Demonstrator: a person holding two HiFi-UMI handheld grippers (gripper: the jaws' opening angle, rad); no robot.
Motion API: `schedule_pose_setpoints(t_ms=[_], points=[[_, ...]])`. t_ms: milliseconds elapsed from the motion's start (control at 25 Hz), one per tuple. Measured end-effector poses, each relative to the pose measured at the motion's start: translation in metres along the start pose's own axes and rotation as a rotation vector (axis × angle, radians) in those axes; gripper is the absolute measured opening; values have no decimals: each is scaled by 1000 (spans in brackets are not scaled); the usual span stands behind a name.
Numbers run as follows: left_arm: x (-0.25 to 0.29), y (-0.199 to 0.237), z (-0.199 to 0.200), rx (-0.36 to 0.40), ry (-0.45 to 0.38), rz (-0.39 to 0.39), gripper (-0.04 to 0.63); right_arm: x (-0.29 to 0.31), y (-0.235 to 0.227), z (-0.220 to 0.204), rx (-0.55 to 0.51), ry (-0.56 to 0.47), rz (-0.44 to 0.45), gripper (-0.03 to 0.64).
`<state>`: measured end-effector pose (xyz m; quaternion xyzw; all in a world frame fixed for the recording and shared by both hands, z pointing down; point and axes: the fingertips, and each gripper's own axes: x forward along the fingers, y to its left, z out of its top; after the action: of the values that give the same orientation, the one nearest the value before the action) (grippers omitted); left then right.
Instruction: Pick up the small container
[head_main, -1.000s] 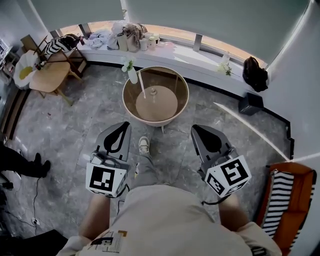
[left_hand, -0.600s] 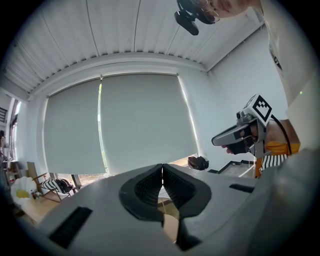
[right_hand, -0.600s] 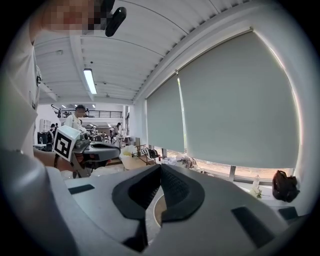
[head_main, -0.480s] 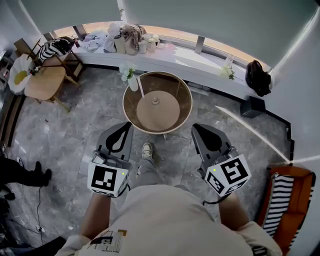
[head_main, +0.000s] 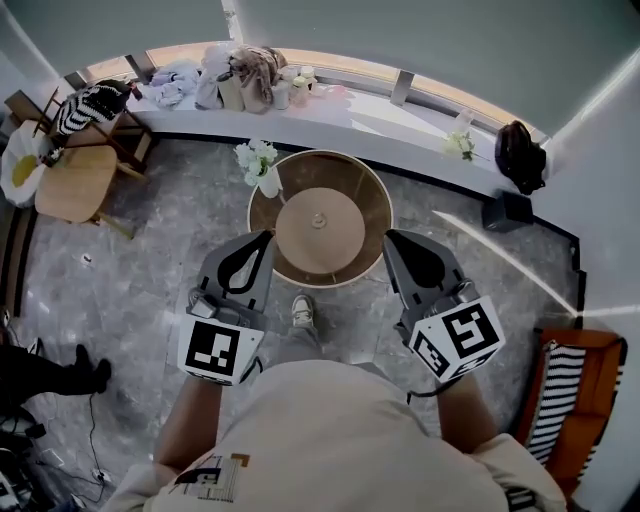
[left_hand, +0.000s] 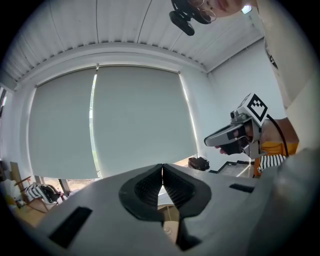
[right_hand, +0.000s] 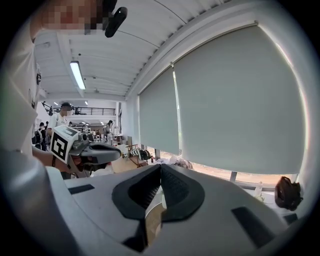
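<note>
Head view puts the small container (head_main: 318, 220) upright at the middle of the pale centre disc of a round wooden table (head_main: 366, 200). It is a little knob-like thing, too small here to say whether anything is in it. On the table's darker outer ring, at the far left edge, stands a white vase (head_main: 268, 181) holding pale flowers, well apart from the container. The left gripper (head_main: 262, 240) and the right gripper (head_main: 392, 240) flank the table's near edge, one on either side, both short of the container and touching nothing. Each gripper view shows its pads pressed together with nothing between them, so both are closed and empty. By that reckoning the pick-up has not begun: a gripper must yet open, reach the centre of the table, close round the container and lift. Beyond the table runs a curved window ledge (head_main: 400, 112) piled with bags and cloth at its left end.
</note>
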<state>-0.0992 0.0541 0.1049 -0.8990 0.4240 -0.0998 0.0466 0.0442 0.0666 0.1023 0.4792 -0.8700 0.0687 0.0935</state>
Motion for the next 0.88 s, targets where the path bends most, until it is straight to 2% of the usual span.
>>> schedule_pose_setpoints(t_ms=[280, 520, 760, 880], points=[[51, 61, -11, -41, -25, -71, 9, 77, -16, 29, 17, -24, -45, 6], [80, 93, -23, -45, -9, -114, 9, 115, -33, 28, 38, -1, -97, 6], [95, 107, -26, -70, -13, -126, 9, 132, -49, 23, 48, 21, -119, 6], [102, 106, -28, -55, -9, -127, 9, 139, -55, 19, 55, 27, -109, 6]])
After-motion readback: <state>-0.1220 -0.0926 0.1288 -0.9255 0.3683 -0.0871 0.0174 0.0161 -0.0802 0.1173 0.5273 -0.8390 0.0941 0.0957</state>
